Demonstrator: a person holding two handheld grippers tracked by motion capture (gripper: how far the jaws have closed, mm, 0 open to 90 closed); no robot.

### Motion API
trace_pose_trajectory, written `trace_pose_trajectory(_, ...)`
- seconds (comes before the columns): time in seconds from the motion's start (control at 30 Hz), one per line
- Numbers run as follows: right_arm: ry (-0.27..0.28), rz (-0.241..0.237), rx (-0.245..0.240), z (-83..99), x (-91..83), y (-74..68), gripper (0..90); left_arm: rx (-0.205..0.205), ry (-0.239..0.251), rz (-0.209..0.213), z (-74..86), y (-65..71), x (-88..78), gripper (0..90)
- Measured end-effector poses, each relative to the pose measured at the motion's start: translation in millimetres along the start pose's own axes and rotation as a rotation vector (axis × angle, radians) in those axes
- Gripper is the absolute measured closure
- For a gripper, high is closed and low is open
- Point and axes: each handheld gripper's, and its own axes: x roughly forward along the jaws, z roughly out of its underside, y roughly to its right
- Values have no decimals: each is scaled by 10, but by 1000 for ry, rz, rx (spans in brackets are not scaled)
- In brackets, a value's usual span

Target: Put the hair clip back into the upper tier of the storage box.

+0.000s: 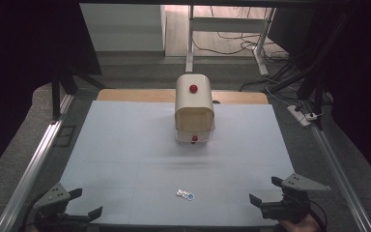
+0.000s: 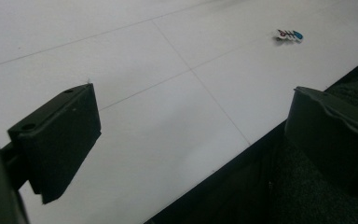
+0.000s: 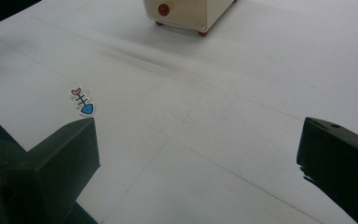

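The fish-skeleton sticker [image 1: 185, 195] lies flat on the white sheet [image 1: 125, 145] near the bench's front edge, between our 2 grippers and touched by neither. We judge it paper-thin, light and limp, so it should be taken by an edge, perhaps the blue head end; lifting it off the flat sheet may need a fingertip slid under. Our left gripper [image 1: 79, 203] and right gripper [image 1: 265, 191] rest at the near corners, each with jaws spread wide and nothing between them. Farther back stands a cream box with red knobs [image 1: 194, 108].
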Motion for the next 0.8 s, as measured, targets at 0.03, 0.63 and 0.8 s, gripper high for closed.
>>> trace_pose_trajectory(0.03, 2, 3, 5, -1, 0, 7, 0, 18, -4, -4, -1, 17, 2, 31)
trace_pose_trajectory(0.63, -32, 1, -5, -16, 42, -2, 0, 59, -28, 8, -8, 90, 19, 30)
trace_pose_trajectory(0.8, -39, 4, -12, -18, 48, -10, 0, 54, -24, 21, -5, 79, 14, 30)
